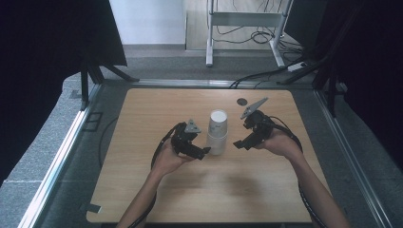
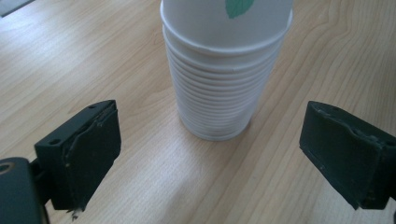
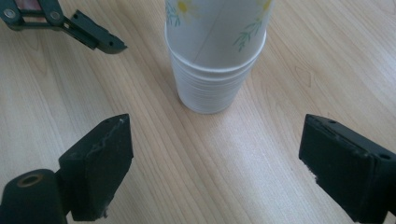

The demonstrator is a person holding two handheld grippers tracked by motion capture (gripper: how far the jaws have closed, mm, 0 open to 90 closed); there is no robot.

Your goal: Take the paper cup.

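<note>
Near the middle of the pale wooden desk (image 1: 157, 199) stands an upside-down stack of white paper cups (image 1: 217, 131), its ribbed rims crowded together at the bottom and touching the wood. From the stack, the left claw (image 1: 201, 152) sits at about eight o'clock in the high view, just beside the lowest rims, held in a hand that comes up from the near edge. The right claw (image 1: 239, 144) sits at about four o'clock from the stack, a little farther off, with a grey three-cornered plate (image 1: 253, 107) tilted above it.

Both claws are apart and grip nothing. In the left gripper view the two black jaws stand wide on either side of the stack (image 2: 224, 70), which rises at twelve o'clock between them but clear of both pads; a green leaf print (image 2: 238, 7) marks the topmost cup. In the right gripper view the jaws are likewise spread, and the stack (image 3: 215, 56) stands at twelve o'clock ahead of them, well short of contact, its outer cup printed with small yellow-and-white daisies (image 3: 183, 6). The tip of the left claw (image 3: 100, 39) shows at ten o'clock in that view, near the stack.

A small dark round spot (image 1: 242, 101) lies on the desk at one o'clock from the cups, toward the far edge.
</note>
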